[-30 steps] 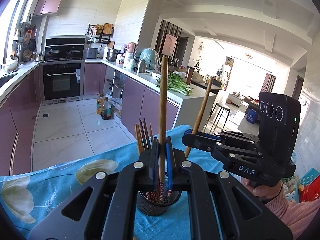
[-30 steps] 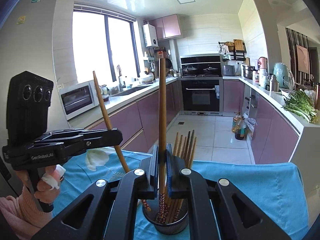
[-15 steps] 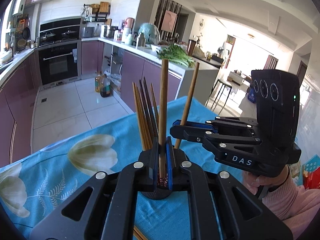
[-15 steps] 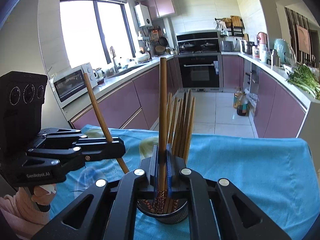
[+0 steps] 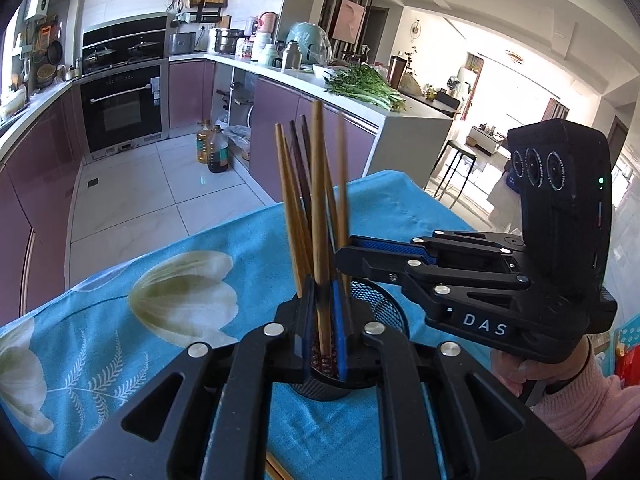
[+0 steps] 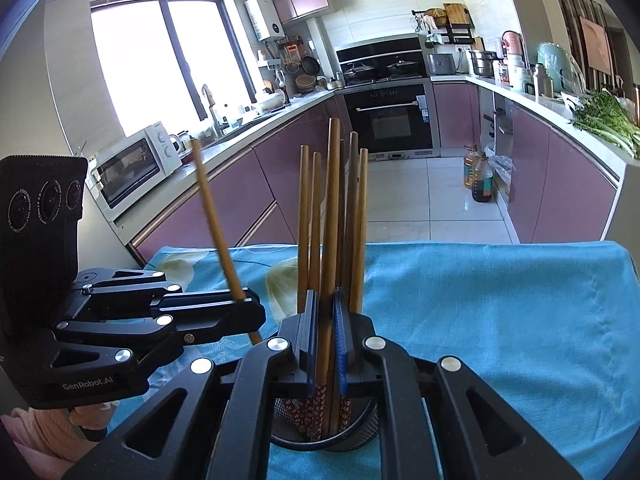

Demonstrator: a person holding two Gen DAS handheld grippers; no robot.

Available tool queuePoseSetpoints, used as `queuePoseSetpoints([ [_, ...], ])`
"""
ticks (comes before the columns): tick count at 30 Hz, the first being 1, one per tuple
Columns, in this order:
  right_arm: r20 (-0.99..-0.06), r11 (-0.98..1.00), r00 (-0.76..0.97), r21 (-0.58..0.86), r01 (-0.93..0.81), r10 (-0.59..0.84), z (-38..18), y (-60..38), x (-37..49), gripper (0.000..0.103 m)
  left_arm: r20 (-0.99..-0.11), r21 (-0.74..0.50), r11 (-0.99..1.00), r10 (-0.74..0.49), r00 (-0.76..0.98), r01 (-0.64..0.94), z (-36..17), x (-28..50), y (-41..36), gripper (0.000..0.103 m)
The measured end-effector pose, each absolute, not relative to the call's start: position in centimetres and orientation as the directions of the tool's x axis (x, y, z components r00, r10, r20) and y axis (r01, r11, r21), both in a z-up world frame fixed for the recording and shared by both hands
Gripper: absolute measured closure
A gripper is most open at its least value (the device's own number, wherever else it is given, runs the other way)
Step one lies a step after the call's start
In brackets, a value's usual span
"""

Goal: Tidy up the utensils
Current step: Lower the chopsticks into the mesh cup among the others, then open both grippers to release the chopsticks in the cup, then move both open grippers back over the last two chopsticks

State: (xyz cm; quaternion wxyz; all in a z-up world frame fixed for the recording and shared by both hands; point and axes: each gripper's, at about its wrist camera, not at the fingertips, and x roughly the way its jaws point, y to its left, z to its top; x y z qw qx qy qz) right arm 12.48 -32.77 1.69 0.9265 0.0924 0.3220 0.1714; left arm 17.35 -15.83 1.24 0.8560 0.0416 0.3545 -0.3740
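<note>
Presently, over the blue cloth [image 6: 500,300], the left gripper [image 5: 323,320] has just been easing its narrow jaws around one chopstick [image 5: 319,216], and the right gripper [image 6: 325,332] pinches another chopstick [image 6: 330,216], both lowered upright into the mesh cup [image 6: 360,432] already holding several chopsticks, evidently for tidy storage.

**Count on the table**

One black mesh holder [image 6: 362,426] at lower centre. Seven chopsticks [image 6: 304,216] show in the right wrist view: six bunched upright at centre, one slanting at centre left. Two grippers [image 6: 325,344] in play. Two oil bottles [image 6: 478,178] stand on the floor, right of centre. One blue cloth [image 6: 500,300].
</note>
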Motion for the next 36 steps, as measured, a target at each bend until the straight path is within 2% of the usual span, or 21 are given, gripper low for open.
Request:
queuePoseSetpoints([
  [1, -0.565, 0.924, 0.735, 0.286, -0.253, 0.376, 1.6, -32.8, 12.4, 0.095, -0.639, -0.184, 0.726, -0.600, 0.481, 0.662, 1.0, 17.3, -15.8, 0.081],
  [5, -0.563, 0.923, 0.736, 0.303, -0.237, 0.375, 1.3, -33.1, 12.0, 0.092, -0.639, -0.177, 0.741, -0.587, 0.497, 0.648, 0.4, 17.0, -15.1, 0.080],
  [12, -0.537, 0.914, 0.747, 0.317, -0.253, 0.393, 1.4, -33.3, 10.6, 0.079, -0.591, -0.172, 0.763, -0.586, 0.554, 0.623, 0.6, 15.4, -12.4, 0.072],
  [23, -0.498, 0.863, 0.705, 0.286, -0.417, 0.505, 1.8, -30.6, 5.6, 0.061, -0.551, -0.152, 0.825, -0.528, 0.647, 0.544, 0.0, 11.8, -6.0, 0.059],
  [25, -0.516, 0.851, 0.678, 0.283, -0.442, 0.523, 1.1, -29.6, 5.0, 0.059, -0.563, -0.150, 0.842, -0.503, 0.656, 0.518, -0.8, 11.3, -5.1, 0.055],
  [30, -0.589, 0.836, 0.600, 0.302, -0.458, 0.541, -1.9, -27.0, 4.9, 0.058, -0.611, -0.142, 0.870, -0.452, 0.649, 0.472, -3.2, 10.5, -3.4, 0.053],
  [34, -0.663, 0.844, 0.535, 0.317, -0.433, 0.524, -5.0, -25.3, 5.4, 0.058, -0.650, -0.143, 0.898, -0.402, 0.645, 0.416, -5.3, 10.2, -2.6, 0.046],
  [36, -0.688, 0.846, 0.508, 0.326, -0.422, 0.518, -6.3, -24.6, 5.6, 0.058, -0.664, -0.156, 0.903, -0.397, 0.634, 0.401, -6.3, 10.0, -2.1, 0.045],
])
